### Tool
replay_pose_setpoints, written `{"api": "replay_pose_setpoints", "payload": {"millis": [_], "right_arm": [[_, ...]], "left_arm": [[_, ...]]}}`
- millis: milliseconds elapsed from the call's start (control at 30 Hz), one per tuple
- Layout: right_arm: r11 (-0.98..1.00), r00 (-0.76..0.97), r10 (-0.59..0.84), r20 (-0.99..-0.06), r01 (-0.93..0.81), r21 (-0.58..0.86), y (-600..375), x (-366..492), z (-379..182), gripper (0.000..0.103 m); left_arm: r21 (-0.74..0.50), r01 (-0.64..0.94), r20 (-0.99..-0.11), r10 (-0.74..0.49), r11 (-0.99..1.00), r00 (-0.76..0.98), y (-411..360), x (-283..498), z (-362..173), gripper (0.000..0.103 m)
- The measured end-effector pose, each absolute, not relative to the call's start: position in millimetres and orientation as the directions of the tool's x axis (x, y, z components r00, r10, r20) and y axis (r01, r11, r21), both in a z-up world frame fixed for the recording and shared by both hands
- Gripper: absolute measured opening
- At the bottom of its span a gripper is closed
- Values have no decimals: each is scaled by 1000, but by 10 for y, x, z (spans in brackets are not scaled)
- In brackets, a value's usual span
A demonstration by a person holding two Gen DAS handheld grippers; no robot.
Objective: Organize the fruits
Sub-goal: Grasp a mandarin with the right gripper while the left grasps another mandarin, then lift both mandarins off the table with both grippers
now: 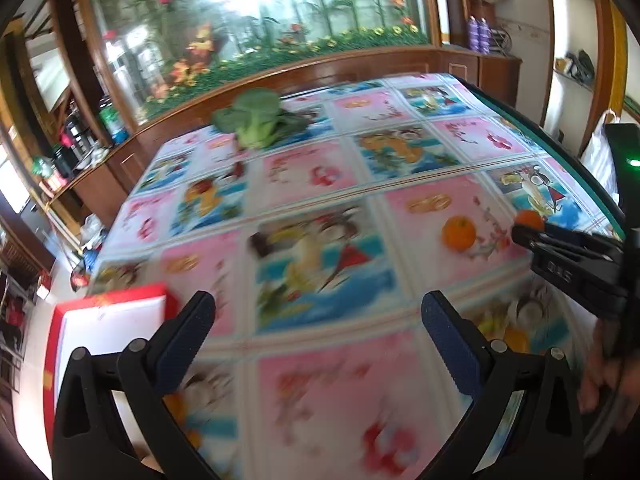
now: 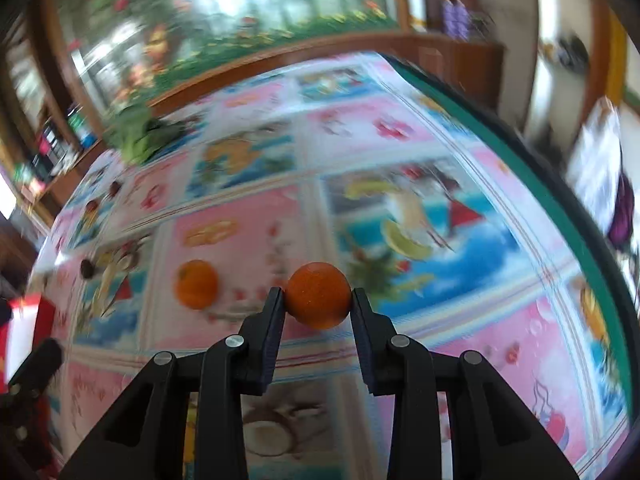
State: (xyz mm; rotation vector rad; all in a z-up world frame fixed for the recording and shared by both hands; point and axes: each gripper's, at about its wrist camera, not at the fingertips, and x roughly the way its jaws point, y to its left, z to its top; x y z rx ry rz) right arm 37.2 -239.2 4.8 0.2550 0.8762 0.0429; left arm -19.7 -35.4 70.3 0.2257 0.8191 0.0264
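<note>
My right gripper (image 2: 318, 300) is shut on a small orange (image 2: 318, 295), its pads pressing on both sides just above the picture-patterned tablecloth. In the left wrist view that held orange (image 1: 529, 219) peeks out over the right gripper's black fingers (image 1: 560, 248) at the right edge. A second orange (image 2: 196, 284) (image 1: 459, 232) lies loose on the cloth just left of the held one. My left gripper (image 1: 319, 304) stands open over the cloth with nothing between its fingers. A red box with a white inside (image 1: 112, 320) sits at the near left corner, beside the left finger.
A green leafy vegetable (image 1: 256, 120) (image 2: 140, 132) lies at the far side of the table. Several small dark fruits (image 2: 87, 268) are scattered on the left part. The table's green edge (image 2: 520, 148) runs along the right. A person's hand (image 1: 608, 380) holds the right gripper.
</note>
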Motion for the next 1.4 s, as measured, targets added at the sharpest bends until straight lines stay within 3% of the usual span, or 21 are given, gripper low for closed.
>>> {"api": "replay_pose_setpoints", "payload": {"millis": [300, 400, 700, 767, 900, 1133, 1300, 1400], "right_arm": [[955, 624, 167, -763, 90, 283, -2488, 330, 57, 33], [940, 618, 194, -761, 103, 324, -2537, 355, 44, 33], [930, 667, 93, -739, 206, 303, -2723, 266, 128, 33], [934, 647, 99, -756, 202, 295, -2705, 303, 83, 33], [933, 638, 86, -766, 217, 286, -2717, 330, 54, 33], [950, 643, 45, -764, 208, 232, -2650, 333, 56, 33], [960, 650, 22, -760, 198, 197, -2602, 329, 59, 33], [957, 662, 103, -742, 137, 255, -2559, 320, 76, 33]], "left_arm": [[285, 164, -725, 101, 944, 682, -1007, 358, 466, 100], [251, 167, -746, 81, 954, 661, -1003, 485, 397, 100], [237, 261, -768, 16, 936, 640, -1159, 516, 279, 99], [220, 276, -781, 0, 935, 624, -1196, 553, 252, 85], [184, 286, -807, -22, 940, 590, -1231, 635, 185, 72], [84, 320, -828, -113, 944, 549, -1268, 628, 162, 34], [71, 303, -823, -115, 950, 556, -1214, 545, 184, 34], [57, 265, -814, -109, 962, 570, -1063, 468, 239, 33]]}}
